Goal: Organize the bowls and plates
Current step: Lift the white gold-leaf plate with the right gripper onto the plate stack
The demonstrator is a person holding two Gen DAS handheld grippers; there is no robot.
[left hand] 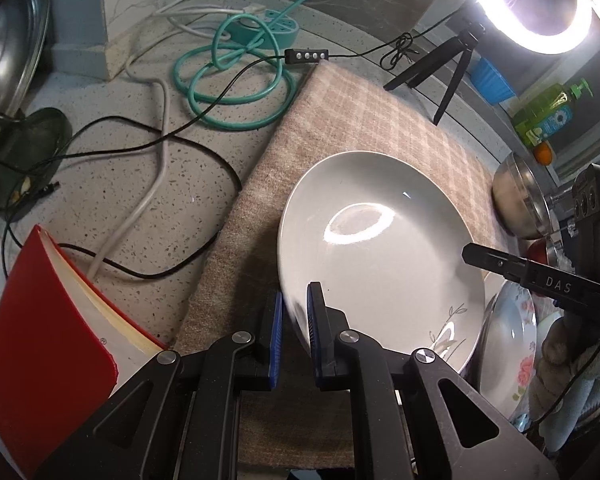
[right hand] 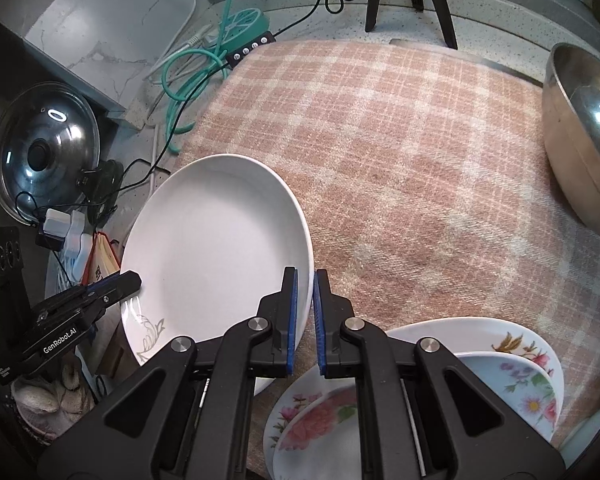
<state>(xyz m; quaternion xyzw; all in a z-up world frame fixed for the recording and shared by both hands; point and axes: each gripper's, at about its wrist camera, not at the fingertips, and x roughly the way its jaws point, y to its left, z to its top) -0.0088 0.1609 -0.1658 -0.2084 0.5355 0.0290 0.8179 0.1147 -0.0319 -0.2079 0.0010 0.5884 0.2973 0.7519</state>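
A white deep plate [left hand: 380,248] [right hand: 216,240] with a grey leaf drawing is held between both grippers over the checked cloth [left hand: 380,120] [right hand: 400,152]. My left gripper [left hand: 294,320] is shut on its near-left rim, blue pads on either side of the edge. My right gripper [right hand: 305,312] is shut on the opposite rim. Each gripper also shows in the other's view, the right gripper [left hand: 470,254] at the plate's right edge and the left gripper [right hand: 134,280] at its left edge. Floral plates [right hand: 520,368] [right hand: 316,420] [left hand: 512,340] lie stacked close by.
A steel bowl [left hand: 520,204] [right hand: 580,140] stands at the cloth's right side. A red book [left hand: 40,340], teal and black cables [left hand: 236,80], a pot lid [right hand: 44,152], a ring light on a tripod [left hand: 540,4] and a green soap bottle [left hand: 548,112] surround the cloth.
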